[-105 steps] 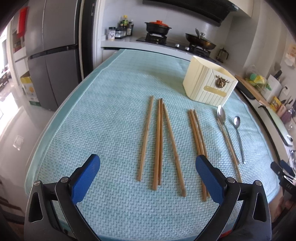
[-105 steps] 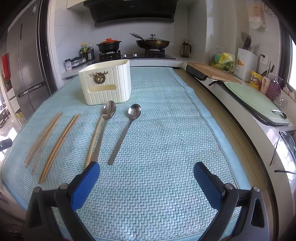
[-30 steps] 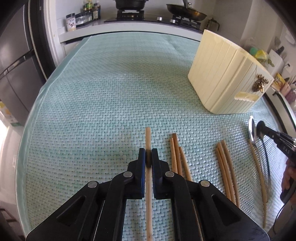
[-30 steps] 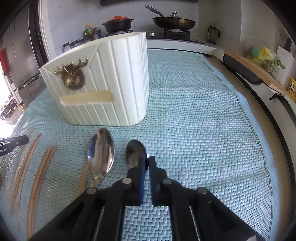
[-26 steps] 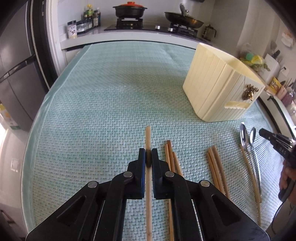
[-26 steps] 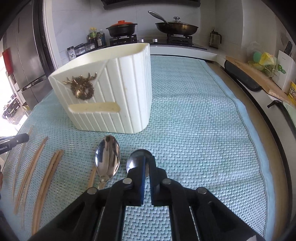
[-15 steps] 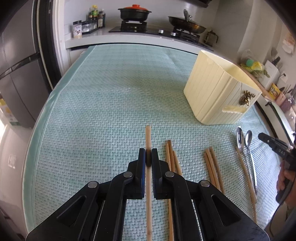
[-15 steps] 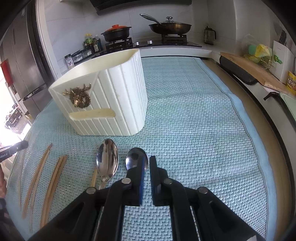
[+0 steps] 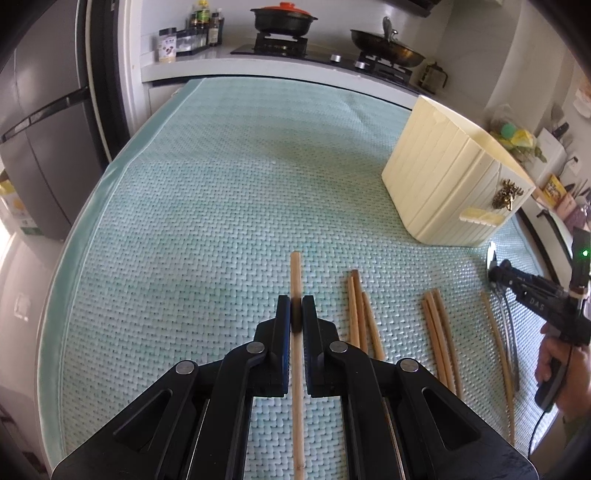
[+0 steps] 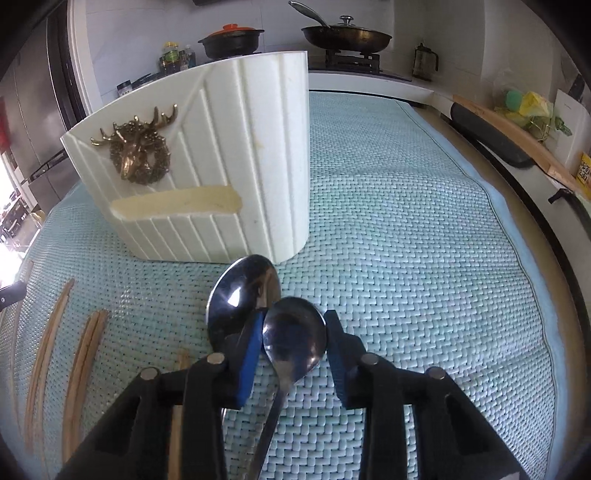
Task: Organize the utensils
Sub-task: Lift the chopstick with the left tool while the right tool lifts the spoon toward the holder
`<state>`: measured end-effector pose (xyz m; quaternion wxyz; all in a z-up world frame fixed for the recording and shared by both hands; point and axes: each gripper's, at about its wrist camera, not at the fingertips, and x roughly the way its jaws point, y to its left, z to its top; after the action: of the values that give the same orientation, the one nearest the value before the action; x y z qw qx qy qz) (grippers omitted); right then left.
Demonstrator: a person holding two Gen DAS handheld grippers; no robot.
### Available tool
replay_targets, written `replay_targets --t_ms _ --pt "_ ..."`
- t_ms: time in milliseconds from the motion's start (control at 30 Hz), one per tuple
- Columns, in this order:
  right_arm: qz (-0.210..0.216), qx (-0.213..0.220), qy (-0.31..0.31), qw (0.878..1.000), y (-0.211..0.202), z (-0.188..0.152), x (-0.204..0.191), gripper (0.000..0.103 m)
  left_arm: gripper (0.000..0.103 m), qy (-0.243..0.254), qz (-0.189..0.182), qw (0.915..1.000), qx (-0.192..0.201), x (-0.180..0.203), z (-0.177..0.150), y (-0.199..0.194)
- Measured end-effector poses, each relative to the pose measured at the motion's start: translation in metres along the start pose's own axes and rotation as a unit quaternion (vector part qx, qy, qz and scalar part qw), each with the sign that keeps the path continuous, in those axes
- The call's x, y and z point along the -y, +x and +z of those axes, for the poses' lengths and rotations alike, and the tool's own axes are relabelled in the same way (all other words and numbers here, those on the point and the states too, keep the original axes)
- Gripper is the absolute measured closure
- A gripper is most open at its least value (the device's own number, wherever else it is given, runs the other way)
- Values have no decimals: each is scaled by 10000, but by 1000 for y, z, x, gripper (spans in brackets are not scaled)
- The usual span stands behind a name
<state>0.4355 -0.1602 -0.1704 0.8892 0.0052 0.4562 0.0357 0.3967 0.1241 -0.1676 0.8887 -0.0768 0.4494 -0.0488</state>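
My left gripper [image 9: 296,312] is shut on a wooden chopstick [image 9: 296,273] and holds it over the teal mat [image 9: 221,206]. More chopsticks [image 9: 360,317] lie on the mat to its right, with a second bundle [image 9: 437,325] further right. The cream utensil holder [image 9: 450,184] stands at the right; it also shows in the right wrist view [image 10: 207,162]. My right gripper [image 10: 293,332] is open around the bowl of a small steel spoon [image 10: 293,332] lying on the mat. A larger spoon [image 10: 240,291] lies just left of it.
Chopsticks [image 10: 85,354] lie left in the right wrist view. The other hand-held gripper [image 9: 535,299] shows at the right of the left wrist view. A stove with a pot [image 9: 282,16] and pan [image 9: 388,38] is behind. A fridge [image 9: 40,122] stands left.
My left gripper stays shut on the chopstick and has lifted back slightly. My right gripper has opened; its jaws now stand apart around the small spoon's bowl, closer to the holder.
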Motion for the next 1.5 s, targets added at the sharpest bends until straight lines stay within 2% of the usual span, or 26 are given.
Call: replay_targets --t_ms 167,200,233,333,467,600,633,700,733,767,933,1000,1033,1067,1200,1367,1400,1433,1500 --pt "237 299 75 9992 -28 1 2 73 99 60 -17 9999 133 3 0 -12" --pt "269 381 67 9989 -36 1 1 80 99 66 -30 9998 166 4 1 -15" --pt "294 446 27 9986 -44 1 0 94 99 71 -48 9998 201 4 2 -18" --pt "376 656 -113 9971 -66 -1 -5 96 99 103 -96 9994 324 8 5 -29" --pt "516 701 -168 9961 -76 -1 -4 102 99 98 -176 9990 406 11 8 -37" --pt "532 629 -141 9965 -75 -3 3 102 99 118 -198 9990 385 13 8 -36" --pt "592 499 -61 9970 -72 -4 5 100 99 114 -203 9991 367 13 7 -35" --pt "743 235 105 9969 -60 -6 10 73 99 103 -211 9991 342 12 6 -34" --pt "770 155 138 9968 -55 -10 9 51 99 95 -216 9992 334 12 6 -33" --pt "688 114 149 9975 -50 -14 7 47 99 83 -222 9992 326 11 5 -32" --pt "457 -163 285 9984 -17 -28 -5 47 99 46 -228 9994 272 9 2 -29" --pt "247 88 154 9995 -16 -26 -13 47 99 46 -216 9994 251 8 1 -28" --pt "203 27 78 9998 -12 -24 -17 51 99 44 -209 9995 236 8 1 -27" --pt "109 81 -43 9999 -11 -23 -22 70 99 38 -206 9995 223 8 2 -26" --pt "152 29 -187 9997 -19 -24 -24 70 99 7 -240 9994 247 6 1 -29" --pt "355 416 -107 9984 -57 -26 -13 73 99 29 -277 9990 341 8 3 -37" --pt "356 501 -130 9980 -65 -26 -14 79 99 38 -276 9990 361 9 4 -39" --pt "343 575 -170 9976 -73 -25 -13 95 99 46 -278 9989 384 9 5 -41" --pt "379 705 -241 9965 -86 -25 -13 96 99 62 -286 9986 433 10 8 -45"
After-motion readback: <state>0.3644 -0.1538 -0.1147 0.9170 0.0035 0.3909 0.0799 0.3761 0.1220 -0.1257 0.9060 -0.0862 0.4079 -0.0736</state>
